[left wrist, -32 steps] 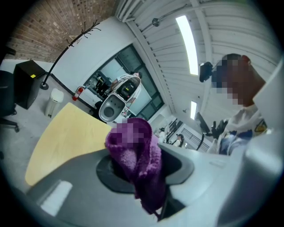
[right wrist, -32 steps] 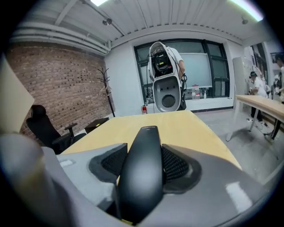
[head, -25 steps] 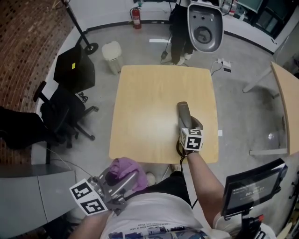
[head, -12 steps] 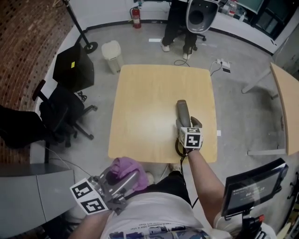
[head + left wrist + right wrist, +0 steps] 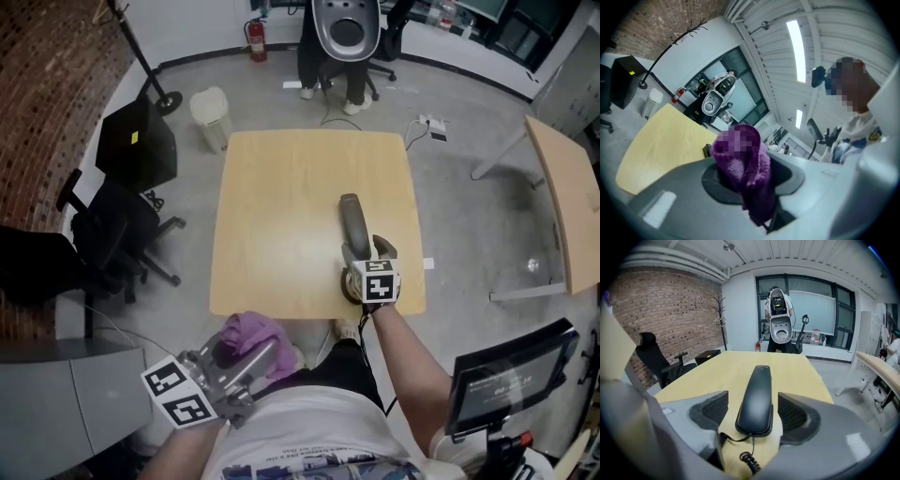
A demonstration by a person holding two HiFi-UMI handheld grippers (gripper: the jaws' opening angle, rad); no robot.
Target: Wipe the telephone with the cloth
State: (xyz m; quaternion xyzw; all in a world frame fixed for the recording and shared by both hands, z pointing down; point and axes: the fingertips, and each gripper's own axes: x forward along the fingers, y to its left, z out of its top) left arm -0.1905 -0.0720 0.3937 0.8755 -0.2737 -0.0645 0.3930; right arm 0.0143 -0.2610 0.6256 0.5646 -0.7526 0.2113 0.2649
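Note:
The black telephone handset (image 5: 352, 220) lies flat on the pale wooden table (image 5: 281, 187), near its front right part. My right gripper (image 5: 362, 265) sits over the handset's near end. In the right gripper view the handset (image 5: 757, 394) lies between the two pads (image 5: 711, 409) with a gap on each side. These jaws have just been opening, so the right gripper (image 5: 752, 405) is open around it. A coiled cord (image 5: 749, 460) trails from the near end. My left gripper (image 5: 255, 361) hangs off the table's front left edge, shut on the purple cloth (image 5: 248, 335). The cloth (image 5: 745, 161) bulges out above its jaws.
A black office chair (image 5: 112, 230), a black case (image 5: 138, 145) and a white bin (image 5: 208, 111) stand left of the table. A person stands beyond the far edge behind a grey-white shell (image 5: 345, 28). A second table (image 5: 562, 202) is at right, a screen (image 5: 506, 375) at front right.
The head view has shifted a little and the person at the far end has moved left. Both grippers keep about the same places; the cloth stays in the left one.

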